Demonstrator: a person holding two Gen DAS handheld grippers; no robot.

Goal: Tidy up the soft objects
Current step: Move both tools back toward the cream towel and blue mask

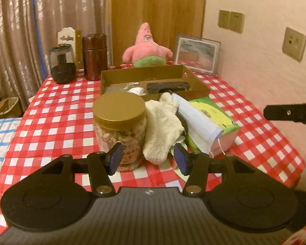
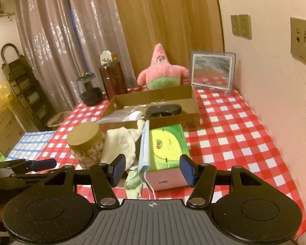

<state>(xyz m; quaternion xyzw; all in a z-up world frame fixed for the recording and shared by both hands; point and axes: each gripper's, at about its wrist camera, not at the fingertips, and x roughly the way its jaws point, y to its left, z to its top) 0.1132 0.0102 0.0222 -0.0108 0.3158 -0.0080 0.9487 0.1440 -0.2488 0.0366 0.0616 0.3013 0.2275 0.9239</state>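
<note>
From the left wrist I see my left gripper (image 1: 148, 159) with its blue pads spread and nothing pinched — the tip of the cream fluffy cloth (image 1: 163, 130) hangs just ahead of the gap. That cloth leans against a gold-lidded jar (image 1: 119, 126) on its left, and a pale blue face mask (image 1: 197, 122) drapes over a green tissue box (image 1: 214, 120) on its right. Behind them sits an open cardboard box (image 1: 153, 75) on the red checked tablecloth (image 1: 61, 106), with a pink starfish plush (image 1: 146, 47) standing at the far edge.

From the right wrist, my right gripper (image 2: 152, 170) is also spread wide and empty — it frames the near end of the tissue box (image 2: 167, 145), with the mask (image 2: 143, 149) hanging down that box's left side. The cloth (image 2: 120, 143) lies between jar (image 2: 85, 143) and mask.
</note>
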